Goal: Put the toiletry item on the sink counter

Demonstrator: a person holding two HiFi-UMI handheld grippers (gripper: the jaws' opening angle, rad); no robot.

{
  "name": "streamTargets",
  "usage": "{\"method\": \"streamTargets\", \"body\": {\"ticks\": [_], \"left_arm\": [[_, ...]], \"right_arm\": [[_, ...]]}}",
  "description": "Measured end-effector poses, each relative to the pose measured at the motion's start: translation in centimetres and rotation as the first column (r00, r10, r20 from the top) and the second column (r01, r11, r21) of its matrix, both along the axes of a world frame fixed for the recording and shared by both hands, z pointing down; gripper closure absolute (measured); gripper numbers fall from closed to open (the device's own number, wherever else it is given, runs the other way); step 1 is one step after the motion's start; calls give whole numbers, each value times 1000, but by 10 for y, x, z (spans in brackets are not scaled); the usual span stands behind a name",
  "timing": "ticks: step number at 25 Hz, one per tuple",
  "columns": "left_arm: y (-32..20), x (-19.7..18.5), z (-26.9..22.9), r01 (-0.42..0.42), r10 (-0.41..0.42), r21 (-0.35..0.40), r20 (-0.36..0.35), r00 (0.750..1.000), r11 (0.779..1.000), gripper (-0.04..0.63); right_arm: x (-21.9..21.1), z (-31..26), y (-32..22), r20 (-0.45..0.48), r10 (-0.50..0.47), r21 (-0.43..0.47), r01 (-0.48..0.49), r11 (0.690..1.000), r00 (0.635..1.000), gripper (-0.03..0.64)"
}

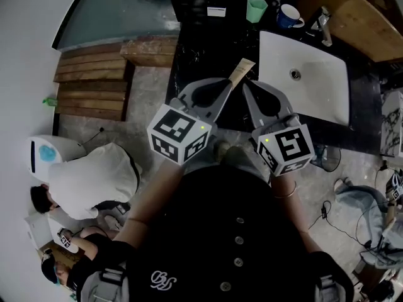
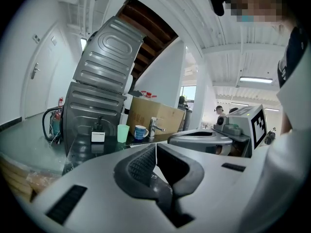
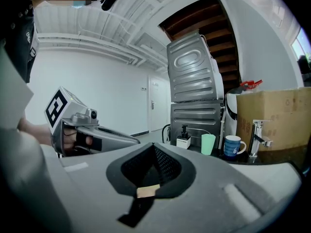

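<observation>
A beige toiletry tube (image 1: pixel 242 72) lies on the black sink counter (image 1: pixel 201 49), left of the white basin (image 1: pixel 315 90). My left gripper (image 1: pixel 227 85) and right gripper (image 1: pixel 247 87) hover side by side over the counter's near part, their tips just short of the tube. In the left gripper view the left gripper (image 2: pixel 155 149) has its jaws meeting at the tip, with nothing bulky between them. The right gripper (image 3: pixel 154 147) is shut too. A beige sliver (image 3: pixel 147 191) shows through its jaw opening; I cannot tell if the jaws touch it.
At the counter's back stand a green cup (image 1: pixel 256 9), a blue mug (image 1: pixel 289 16), a faucet (image 1: pixel 324 27) and a small dispenser (image 1: pixel 216 11). Wooden planks (image 1: pixel 94 80) lie on the floor at left. Two people crouch at lower left (image 1: pixel 94 181). Cables trail at right.
</observation>
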State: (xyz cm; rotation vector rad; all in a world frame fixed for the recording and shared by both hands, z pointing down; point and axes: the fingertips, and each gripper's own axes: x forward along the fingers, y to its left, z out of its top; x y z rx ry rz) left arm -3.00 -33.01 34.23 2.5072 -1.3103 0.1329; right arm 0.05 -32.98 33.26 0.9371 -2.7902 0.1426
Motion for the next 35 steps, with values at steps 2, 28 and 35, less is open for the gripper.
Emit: {"method": "streamTargets", "body": {"ticks": [2, 28, 35], "left_arm": [[0, 0, 2, -1, 1, -13, -9, 1000, 1000, 582], [7, 5, 1, -41, 41, 21, -12, 999, 999, 583], [12, 10, 6, -48, 48, 12, -19, 999, 999, 583]], "right_arm": [[2, -1, 0, -3, 5, 5, -5, 1000, 1000, 617], [-5, 14, 17, -66, -109, -24, 108, 994, 992, 617], [11, 14, 21, -138, -145, -7, 146, 989, 980, 617]]}}
